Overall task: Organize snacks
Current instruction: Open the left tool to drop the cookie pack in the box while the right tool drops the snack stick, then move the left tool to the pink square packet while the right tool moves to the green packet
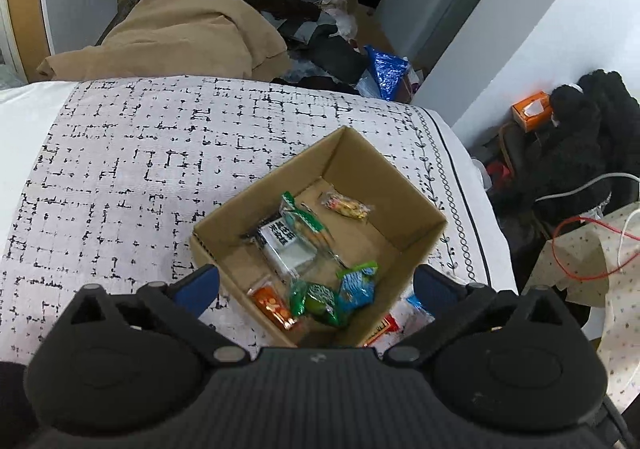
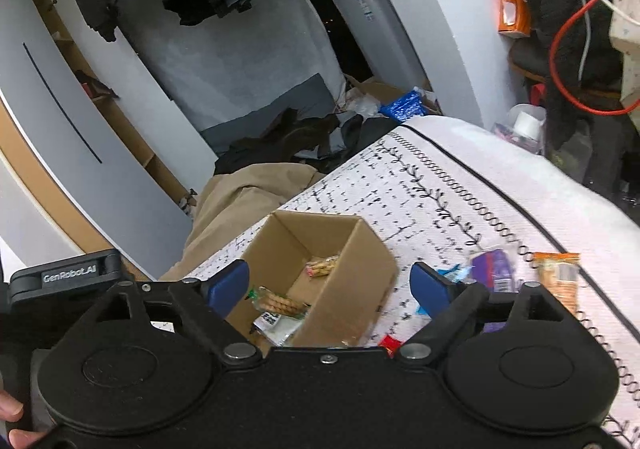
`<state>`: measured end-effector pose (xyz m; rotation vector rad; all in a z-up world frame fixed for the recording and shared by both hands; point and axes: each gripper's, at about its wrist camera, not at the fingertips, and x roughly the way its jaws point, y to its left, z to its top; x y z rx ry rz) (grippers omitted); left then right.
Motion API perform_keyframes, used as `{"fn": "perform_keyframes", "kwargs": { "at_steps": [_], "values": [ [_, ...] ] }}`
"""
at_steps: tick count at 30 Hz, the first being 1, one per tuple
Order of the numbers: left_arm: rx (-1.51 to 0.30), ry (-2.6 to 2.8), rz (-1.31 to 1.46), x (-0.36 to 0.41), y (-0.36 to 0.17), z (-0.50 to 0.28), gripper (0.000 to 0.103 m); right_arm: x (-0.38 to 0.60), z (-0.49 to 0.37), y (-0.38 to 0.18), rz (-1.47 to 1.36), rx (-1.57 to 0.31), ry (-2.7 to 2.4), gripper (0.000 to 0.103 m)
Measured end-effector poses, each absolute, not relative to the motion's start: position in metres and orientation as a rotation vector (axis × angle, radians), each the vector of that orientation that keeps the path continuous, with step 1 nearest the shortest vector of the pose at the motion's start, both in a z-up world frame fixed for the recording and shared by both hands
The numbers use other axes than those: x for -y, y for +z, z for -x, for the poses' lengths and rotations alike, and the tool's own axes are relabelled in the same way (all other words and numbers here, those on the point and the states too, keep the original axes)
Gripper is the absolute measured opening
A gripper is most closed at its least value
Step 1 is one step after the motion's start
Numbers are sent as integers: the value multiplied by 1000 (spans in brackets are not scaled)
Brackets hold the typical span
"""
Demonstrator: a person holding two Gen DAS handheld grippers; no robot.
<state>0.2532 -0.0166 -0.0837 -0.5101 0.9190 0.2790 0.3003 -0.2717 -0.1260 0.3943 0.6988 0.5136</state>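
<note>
Here, the left gripper (image 1: 316, 281) hangs above the cardboard box (image 1: 416, 209) on the patterned bed cover (image 1: 120, 153), its fingers (image 1: 200, 283) spread wide and empty. In the box lie an orange packet (image 1: 274, 307), green sweets (image 1: 318, 299), a blue wrapper (image 1: 356, 285) and a white sachet (image 1: 286, 245). The right gripper (image 2: 330, 285) is also parted and holds nothing; beside the box, on the cover, lie a purple packet (image 2: 494, 265) and an orange biscuit pack (image 2: 558, 275)
</note>
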Motion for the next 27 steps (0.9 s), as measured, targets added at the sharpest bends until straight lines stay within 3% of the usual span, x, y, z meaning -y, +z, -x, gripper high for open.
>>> {"fn": "perform_keyframes", "kwargs": {
  "at_steps": [27],
  "values": [
    [-885,186,395,108,-73,-237,103,367,-283,-125,-409,-741,401,93]
  ]
}}
